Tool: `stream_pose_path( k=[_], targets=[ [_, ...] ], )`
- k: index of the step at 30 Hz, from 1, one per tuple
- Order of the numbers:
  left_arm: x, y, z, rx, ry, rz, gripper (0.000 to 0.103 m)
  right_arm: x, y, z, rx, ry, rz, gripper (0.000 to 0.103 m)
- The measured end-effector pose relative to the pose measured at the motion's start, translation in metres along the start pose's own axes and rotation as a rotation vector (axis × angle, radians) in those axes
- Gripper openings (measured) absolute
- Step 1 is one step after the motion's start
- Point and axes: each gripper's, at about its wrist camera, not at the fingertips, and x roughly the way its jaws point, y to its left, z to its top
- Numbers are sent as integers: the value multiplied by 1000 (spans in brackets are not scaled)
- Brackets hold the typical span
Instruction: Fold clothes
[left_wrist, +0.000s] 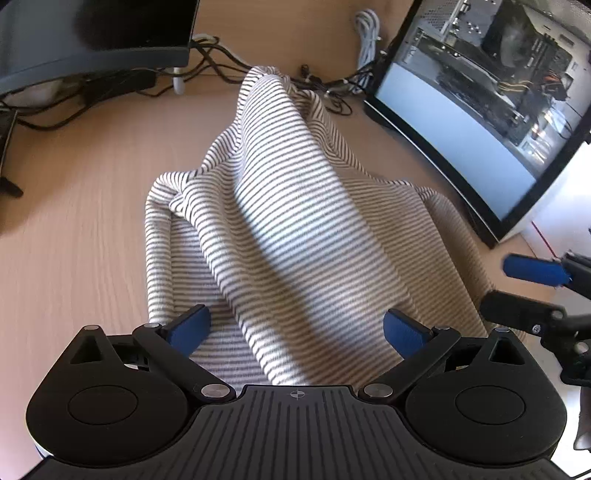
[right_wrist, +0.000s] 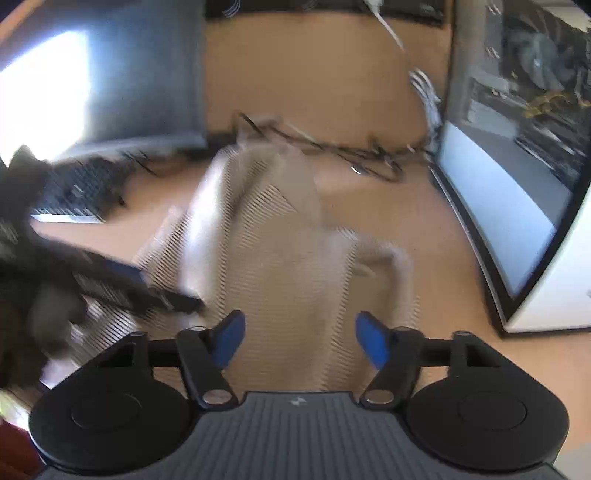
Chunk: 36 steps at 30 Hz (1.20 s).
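Observation:
A white garment with thin dark stripes (left_wrist: 288, 221) lies rumpled on the wooden desk (left_wrist: 81, 206), one fold raised in a ridge toward the back. My left gripper (left_wrist: 297, 328) hangs over its near edge, jaws wide apart; the cloth runs under and between the blue pads (left_wrist: 190, 328), which do not press on it. My right gripper (left_wrist: 524, 291) shows at the right edge, beside the cloth's right border. In the blurred right wrist view the right gripper (right_wrist: 301, 339) stands open above the garment (right_wrist: 280, 258), nothing pinched, and the left gripper (right_wrist: 129, 280) reaches in from the left.
A glass-sided computer case (left_wrist: 480, 99) stands close on the right. A monitor (left_wrist: 92, 33) stands at the back left. Tangled black cables (left_wrist: 221, 62) and a white cable (left_wrist: 367, 33) run along the back. A keyboard (right_wrist: 77, 192) lies at the left.

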Motion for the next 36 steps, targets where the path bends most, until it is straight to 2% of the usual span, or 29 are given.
stream_pose_path(
  k=[4,5,6,8,9,10,12,15,19,22,25,27,28,29,31,32,33,34,36],
  targets=[
    [-13,17,-18,-50,-2,-31,100,28,21,-2,-29,83,87,50],
    [-19,26,-22,-86,1,-61,100,37,23,-5,-28,116,102,44],
    [-24,34,-26,-126,-1,-85,100,46,26,-9,-22,154,113,29],
    [-43,54,-36,-193,-34,-142,100,50,30,-11,-37,165,127,23],
    [-52,61,-39,-191,-63,-125,100,49,34,-7,-57,172,141,9],
    [-63,65,-41,-164,-103,-95,100,49,36,-1,-61,177,159,5],
    [-84,71,-44,-103,-175,-48,100,47,36,19,-26,172,218,5],
    [-108,70,-46,15,-253,-6,102,35,47,60,4,95,314,5],
    [-125,51,-50,202,-329,69,103,24,83,124,-4,-24,467,4],
    [-128,37,-53,349,-390,167,103,28,114,157,-20,-35,553,4],
    [-108,29,-39,454,-434,341,103,33,136,168,-30,-2,587,4],
    [-98,38,-23,425,-447,367,102,33,141,169,-39,6,585,4],
    [-93,44,-15,400,-452,361,89,31,140,168,-42,-1,575,4],
    [-91,50,-7,370,-446,327,59,30,138,167,-44,-11,560,4],
    [-85,64,8,301,-409,237,37,23,131,162,-42,-35,511,7],
    [-82,70,14,264,-402,211,34,19,123,159,-36,-53,479,8],
    [-80,76,18,235,-401,207,32,14,113,154,-34,-77,429,19],
    [-78,83,22,199,-401,216,29,7,101,146,-33,-107,365,38],
    [-77,102,31,99,-400,228,26,0,79,122,-39,-149,208,62]
  ],
)
